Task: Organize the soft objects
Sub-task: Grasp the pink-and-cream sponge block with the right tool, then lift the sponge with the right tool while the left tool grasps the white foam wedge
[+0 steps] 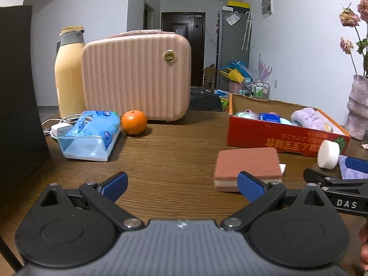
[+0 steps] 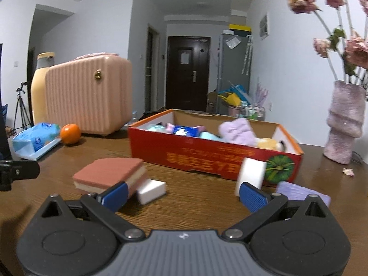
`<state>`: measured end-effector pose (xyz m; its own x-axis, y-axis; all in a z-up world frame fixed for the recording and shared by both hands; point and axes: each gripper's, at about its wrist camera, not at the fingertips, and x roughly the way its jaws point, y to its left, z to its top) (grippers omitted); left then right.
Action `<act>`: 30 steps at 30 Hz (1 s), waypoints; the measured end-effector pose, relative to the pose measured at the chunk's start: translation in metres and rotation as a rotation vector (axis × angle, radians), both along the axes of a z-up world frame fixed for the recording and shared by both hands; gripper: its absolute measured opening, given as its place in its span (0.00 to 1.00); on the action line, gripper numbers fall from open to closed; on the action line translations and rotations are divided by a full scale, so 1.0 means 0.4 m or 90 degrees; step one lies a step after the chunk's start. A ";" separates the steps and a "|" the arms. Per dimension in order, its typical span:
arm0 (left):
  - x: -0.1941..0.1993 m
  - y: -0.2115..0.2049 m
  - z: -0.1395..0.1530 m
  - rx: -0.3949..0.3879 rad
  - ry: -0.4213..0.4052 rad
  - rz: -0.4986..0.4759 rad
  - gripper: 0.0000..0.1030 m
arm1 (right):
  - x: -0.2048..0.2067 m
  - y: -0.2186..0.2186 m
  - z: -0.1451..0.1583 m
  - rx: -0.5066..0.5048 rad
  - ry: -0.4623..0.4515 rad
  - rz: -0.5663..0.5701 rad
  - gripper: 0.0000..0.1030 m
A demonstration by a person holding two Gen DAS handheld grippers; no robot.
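Note:
A red cardboard box on the wooden table holds several soft items, among them a purple plush. In front of it lie a red-brown layered sponge, a small white sponge block, a white round sponge leaning on the box, and a purple cloth. My left gripper is open and empty, left of the layered sponge. My right gripper is open and empty, between the white block and the round sponge; it also shows in the left wrist view.
A blue tissue pack, an orange, a pink case and a yellow flask stand at the back left. A vase of dried flowers stands at the right. A black panel is at far left.

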<state>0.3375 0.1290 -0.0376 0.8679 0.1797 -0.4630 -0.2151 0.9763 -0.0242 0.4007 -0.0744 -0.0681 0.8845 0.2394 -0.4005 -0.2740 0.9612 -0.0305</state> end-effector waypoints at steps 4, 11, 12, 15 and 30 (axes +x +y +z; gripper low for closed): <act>0.004 0.041 -0.003 -0.004 0.007 0.008 1.00 | 0.023 0.057 -0.007 -0.005 0.014 0.025 1.00; 0.003 0.085 -0.006 -0.001 0.012 0.013 1.00 | 0.063 0.156 -0.026 -0.048 0.042 0.067 1.00; 0.004 0.089 -0.007 -0.001 0.012 0.012 1.00 | 0.072 0.168 -0.027 -0.051 0.044 0.070 1.00; 0.005 0.099 -0.008 -0.001 0.015 0.011 1.00 | 0.104 0.195 -0.031 -0.053 0.052 0.078 1.00; 0.044 0.132 -0.034 -0.017 0.053 0.014 1.00 | 0.217 0.258 -0.047 -0.057 0.093 0.134 0.79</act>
